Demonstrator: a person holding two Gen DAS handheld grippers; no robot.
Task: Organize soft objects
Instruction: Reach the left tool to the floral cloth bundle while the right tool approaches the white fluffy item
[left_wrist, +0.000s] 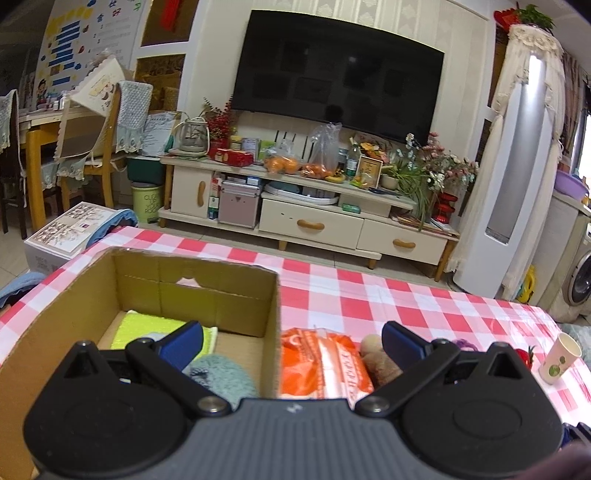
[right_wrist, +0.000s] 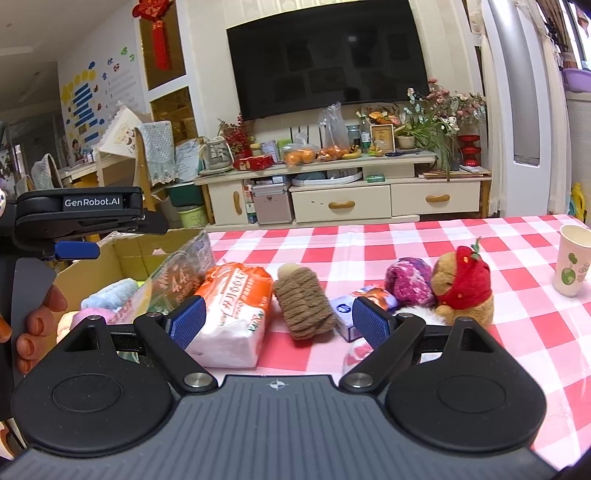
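The left tool (left_wrist: 291, 341) hung with its blue-padded fingers spread wide and nothing between them, straddling the right wall of the open brown cardboard box (left_wrist: 271, 317) that stood at the left end of the surface under its red-and-white checked cloth (left_wrist: 399, 306). Inside the box lay a flat lime-green cloth (left_wrist: 147, 326) toward the back and a fuzzy teal knitted piece (left_wrist: 225, 376) nearer the camera. The right tool (right_wrist: 279, 319) was likewise released, its fingers wide apart and gripping nothing, poised low over the row of soft things still outside the box. Just beside the box's right wall lay an orange-and-white plastic pack of tissues (right_wrist: 236, 314), and leaning against the box was a crinkled clear printed bag (right_wrist: 181, 273). To the right of the tissues sat a roll of brown yarn (right_wrist: 303, 302), then a small blue-and-white packet (right_wrist: 352, 308) (partly hidden behind the right tool's finger), a ball of purple-pink yarn (right_wrist: 408, 280), and a small brown plush bear in a red strawberry hood (right_wrist: 461, 288), touching the yarn ball. A white paper cup with a green print (right_wrist: 572, 260) stood upright well apart at the far right.
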